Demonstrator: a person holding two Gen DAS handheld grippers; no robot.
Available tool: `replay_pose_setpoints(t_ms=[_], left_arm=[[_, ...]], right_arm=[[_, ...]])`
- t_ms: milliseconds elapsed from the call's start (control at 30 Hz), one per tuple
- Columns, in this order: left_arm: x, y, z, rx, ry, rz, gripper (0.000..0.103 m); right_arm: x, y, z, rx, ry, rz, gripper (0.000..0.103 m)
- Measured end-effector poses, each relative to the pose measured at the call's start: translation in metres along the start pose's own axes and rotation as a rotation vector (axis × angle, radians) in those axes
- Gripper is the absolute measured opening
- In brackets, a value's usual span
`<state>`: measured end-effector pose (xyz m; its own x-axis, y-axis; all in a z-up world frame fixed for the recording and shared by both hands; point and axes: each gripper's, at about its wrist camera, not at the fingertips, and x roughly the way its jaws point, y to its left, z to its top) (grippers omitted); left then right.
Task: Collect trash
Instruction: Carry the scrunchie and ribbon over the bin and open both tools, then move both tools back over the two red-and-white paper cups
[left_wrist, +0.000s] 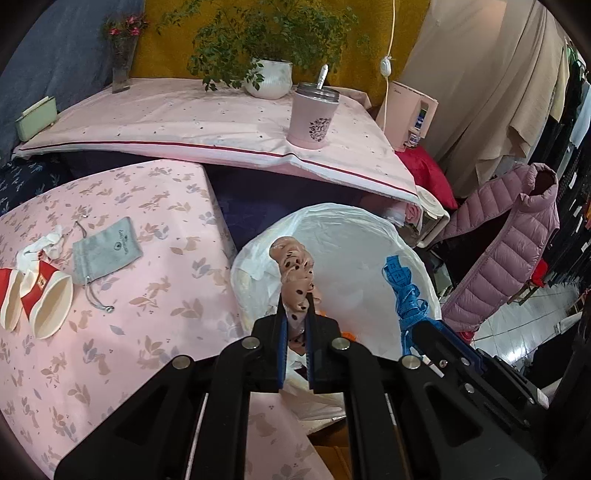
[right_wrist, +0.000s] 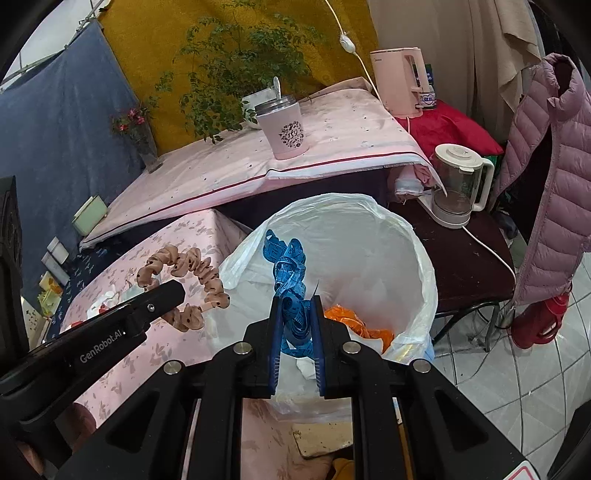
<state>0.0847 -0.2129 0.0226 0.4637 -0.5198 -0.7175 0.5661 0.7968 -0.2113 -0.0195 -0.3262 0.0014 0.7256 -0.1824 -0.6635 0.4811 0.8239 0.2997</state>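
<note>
My left gripper (left_wrist: 297, 310) is shut on a tan polka-dot scrunchie (left_wrist: 295, 273) and holds it over the near rim of the trash bin lined with a white bag (left_wrist: 351, 236). In the right wrist view the scrunchie (right_wrist: 184, 280) hangs from the left gripper (right_wrist: 173, 295) left of the bin (right_wrist: 369, 236). My right gripper (right_wrist: 295, 306) is shut on a blue measuring tape (right_wrist: 288, 273) above the bin's mouth; the tape also shows in the left wrist view (left_wrist: 402, 291). Orange trash (right_wrist: 354, 321) lies inside the bin.
On the pink rabbit-print table (left_wrist: 129, 314) lie a grey drawstring pouch (left_wrist: 105, 251), crumpled white paper (left_wrist: 44, 247) and two red-and-cream paper cups (left_wrist: 33, 302). Behind stand a pink lidded cup (left_wrist: 314, 114), potted plant (left_wrist: 269, 77), kettle (right_wrist: 402, 81), blender jug (right_wrist: 458, 184) and a hanging purple jacket (right_wrist: 554, 177).
</note>
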Motion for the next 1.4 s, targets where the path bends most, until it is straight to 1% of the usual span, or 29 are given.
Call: replay_pose_setpoints(t_ms=[100, 200, 233, 267, 300, 333, 367, 500, 700, 1100, 1200, 1400], left_arm=[[0.009, -0.011, 0.001, 0.02, 0.014, -0.017, 0.008], [0.018, -0.019, 0.001, 0.035, 0.023, -0.022, 0.013], [0.02, -0.02, 0.001, 0.036, 0.027, -0.011, 0.023], [0.021, -0.02, 0.001, 0.035, 0.027, 0.001, 0.03], [0.022, -0.019, 0.001, 0.032, 0.022, 0.012, 0.042], [0.022, -0.018, 0.0, 0.028, 0.012, 0.033, 0.05], [0.021, -0.017, -0.001, 0.026, 0.005, 0.049, 0.052], [0.023, -0.005, -0.001, 0.006, 0.012, 0.084, 0.053], [0.017, 0.011, -0.003, -0.01, -0.001, 0.136, 0.053], [0.005, 0.039, -0.008, -0.051, -0.014, 0.182, 0.053], [0.001, 0.048, -0.009, -0.066, -0.018, 0.192, 0.053], [-0.007, 0.069, -0.011, -0.1, -0.025, 0.216, 0.053]], right_arm=[[0.002, -0.007, 0.001, 0.01, 0.001, -0.007, 0.014], [0.004, -0.012, 0.002, 0.02, 0.001, -0.012, 0.014], [0.004, -0.013, 0.003, 0.022, 0.001, -0.014, 0.014], [0.005, -0.014, 0.003, 0.024, 0.001, -0.013, 0.014], [0.006, -0.015, 0.004, 0.024, 0.001, -0.013, 0.014], [0.007, -0.015, 0.004, 0.022, 0.002, -0.014, 0.014], [0.008, -0.014, 0.005, 0.019, 0.004, -0.014, 0.015], [0.011, -0.01, 0.005, 0.011, 0.001, -0.012, 0.018], [0.011, -0.001, 0.005, -0.002, -0.006, -0.008, 0.019], [0.011, 0.028, 0.001, -0.056, 0.006, 0.02, 0.021], [0.011, 0.039, -0.001, -0.075, 0.009, 0.031, 0.026], [0.012, 0.063, -0.007, -0.121, 0.021, 0.052, 0.026]])
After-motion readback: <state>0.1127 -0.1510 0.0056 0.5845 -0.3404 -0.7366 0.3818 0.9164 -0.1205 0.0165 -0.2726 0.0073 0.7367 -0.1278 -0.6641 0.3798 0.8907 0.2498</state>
